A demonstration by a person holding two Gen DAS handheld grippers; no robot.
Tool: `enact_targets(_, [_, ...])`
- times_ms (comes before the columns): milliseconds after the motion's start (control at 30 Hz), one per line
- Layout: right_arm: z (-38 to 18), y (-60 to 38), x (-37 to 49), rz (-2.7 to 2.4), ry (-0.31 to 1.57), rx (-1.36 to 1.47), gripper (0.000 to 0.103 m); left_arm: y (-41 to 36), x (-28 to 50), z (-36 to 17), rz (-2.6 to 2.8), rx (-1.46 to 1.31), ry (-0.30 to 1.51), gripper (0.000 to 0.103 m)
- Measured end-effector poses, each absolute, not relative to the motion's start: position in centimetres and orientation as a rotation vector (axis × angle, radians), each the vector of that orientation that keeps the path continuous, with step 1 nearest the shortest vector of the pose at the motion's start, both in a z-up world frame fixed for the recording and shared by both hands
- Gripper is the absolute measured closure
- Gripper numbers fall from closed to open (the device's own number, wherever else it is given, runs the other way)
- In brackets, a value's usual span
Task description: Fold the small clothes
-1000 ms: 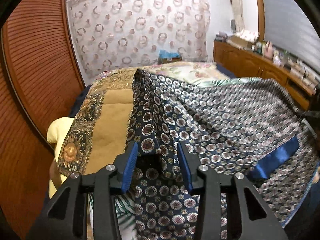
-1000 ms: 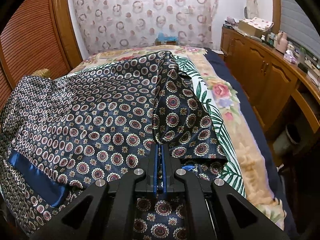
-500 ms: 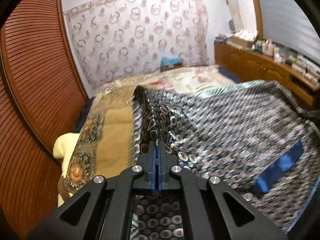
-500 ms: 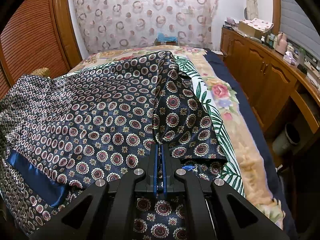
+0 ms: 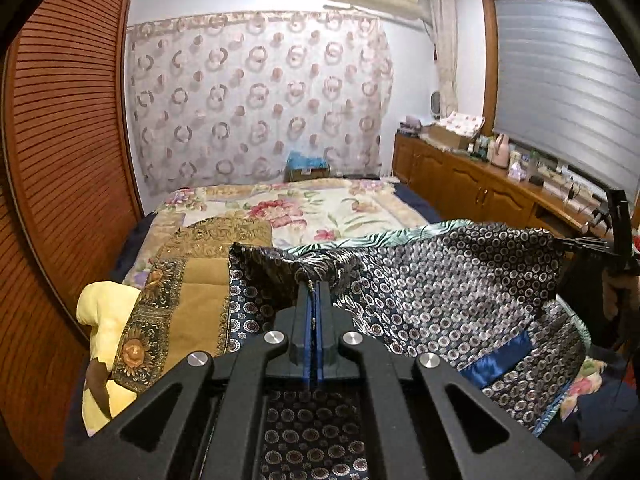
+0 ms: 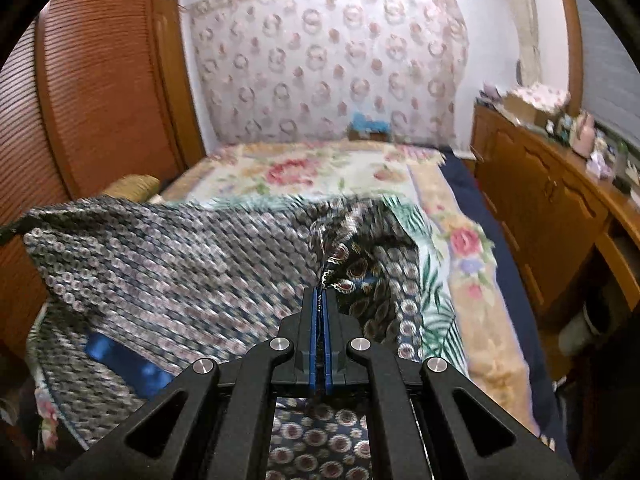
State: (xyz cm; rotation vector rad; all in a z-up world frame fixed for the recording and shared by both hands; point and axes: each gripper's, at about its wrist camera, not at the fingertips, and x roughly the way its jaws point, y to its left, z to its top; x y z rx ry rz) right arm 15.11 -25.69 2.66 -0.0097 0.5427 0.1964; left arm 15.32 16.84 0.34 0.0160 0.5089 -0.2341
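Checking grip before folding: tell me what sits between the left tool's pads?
In the left wrist view, a bunched edge of the patterned navy garment is pinched in the left tool.

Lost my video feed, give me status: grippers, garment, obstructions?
Left gripper and right gripper both shut on patterned garment. Garment lifted, stretched between them over bed. Nothing in the way.

Soft, even indoor light fills the room, coolest on the white wall beyond each claw; no hard shadows or glare show. Both views bulge with fisheye distortion, straight lines bowing near the dark, vignetted corners. The left-wrist view is fairly sharp. The right-wrist view is smeared by motion blur, strongest on the patterned cloth (image 6: 168,264) left of the right claw (image 6: 320,292), whose black body stays crisp.
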Motion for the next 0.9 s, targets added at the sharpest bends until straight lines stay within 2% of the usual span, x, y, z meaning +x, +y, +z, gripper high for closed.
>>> enact_targets(167, [5.7,-25.2,11.7,0.237,0.491,-0.006,0.101,18.4,13.9,0.9,-0.253,-0.028,0.488,0.101])
enact_targets(300, [6.5,-26.2,8.7,0.225,0.468,-0.007,0.101,19.8,12.6,-1.0,-0.246,-0.060,0.519,0.101])
enact_targets(600, [-1.3,-29.5,6.5,0.143,0.649,0.030,0.101,21.8,12.5,-9.5,-0.198,-0.124,0.698,0.101])
enact_targets(733, [-4.2,-30.9,7.0,0.111,0.703,0.060,0.101,21.7,13.0,-10.3,-0.182,-0.121,0.714,0.101])
enact_targets(900, [-4.4,-31.0,9.4,0.108,0.717,0.076,0.101,21.0,12.9,-10.2,-0.239,-0.122,0.715,0.101])
